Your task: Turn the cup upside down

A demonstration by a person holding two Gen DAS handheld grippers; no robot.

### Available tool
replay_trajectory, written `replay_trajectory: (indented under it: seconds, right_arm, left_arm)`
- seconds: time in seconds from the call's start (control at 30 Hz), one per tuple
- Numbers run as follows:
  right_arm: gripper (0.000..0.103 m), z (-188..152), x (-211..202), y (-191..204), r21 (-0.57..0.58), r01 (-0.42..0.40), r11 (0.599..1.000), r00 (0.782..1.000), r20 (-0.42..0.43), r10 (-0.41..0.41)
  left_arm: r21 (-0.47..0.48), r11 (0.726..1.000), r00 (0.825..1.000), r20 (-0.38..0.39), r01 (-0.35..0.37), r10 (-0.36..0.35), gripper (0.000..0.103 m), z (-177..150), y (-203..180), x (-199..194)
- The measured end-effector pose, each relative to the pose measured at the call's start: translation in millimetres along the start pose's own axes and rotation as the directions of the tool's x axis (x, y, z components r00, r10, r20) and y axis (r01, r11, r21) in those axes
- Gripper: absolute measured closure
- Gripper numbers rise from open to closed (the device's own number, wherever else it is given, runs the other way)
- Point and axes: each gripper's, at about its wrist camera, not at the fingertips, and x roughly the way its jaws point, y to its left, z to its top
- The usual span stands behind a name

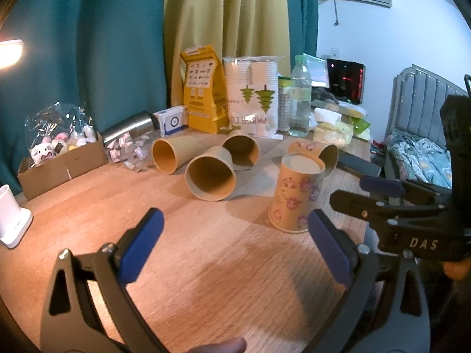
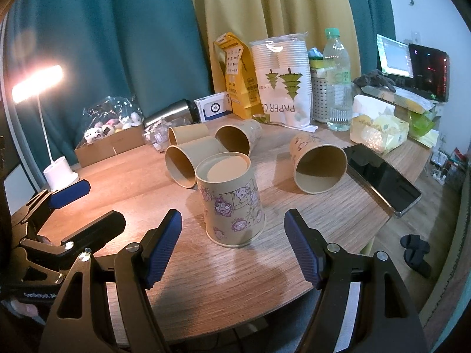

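A tan paper cup with purple cartoon prints (image 2: 231, 200) stands upside down on the wooden table (image 2: 229, 282), base up; it also shows in the left wrist view (image 1: 295, 195). My right gripper (image 2: 232, 244) is open and empty, its blue pads just in front of this cup. My left gripper (image 1: 235, 245) is open and empty, left of the cup. Several more tan cups lie on their sides behind: one at the right (image 2: 319, 166), others at the middle (image 2: 188, 163) (image 2: 237, 138).
A black phone (image 2: 381, 178) lies at the table's right edge. A bag of paper cups (image 2: 282, 85), a water bottle (image 2: 337, 82), a yellow pouch (image 2: 237, 73), a steel flask (image 2: 170, 113), a cardboard box of toys (image 2: 109, 139) and a lit lamp (image 2: 59, 173) line the back and left.
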Motion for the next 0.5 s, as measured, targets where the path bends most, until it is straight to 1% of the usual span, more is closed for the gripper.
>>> replay_trajectory:
  seconds: [0.5]
  right_arm:
    - [0.028,-0.5,0.6,-0.5,0.002,-0.001,1.0,1.0,0.0,0.001]
  left_arm:
    - [0.008,1.0,1.0,0.001,0.007,-0.007,0.004,0.1,-0.9,-1.0]
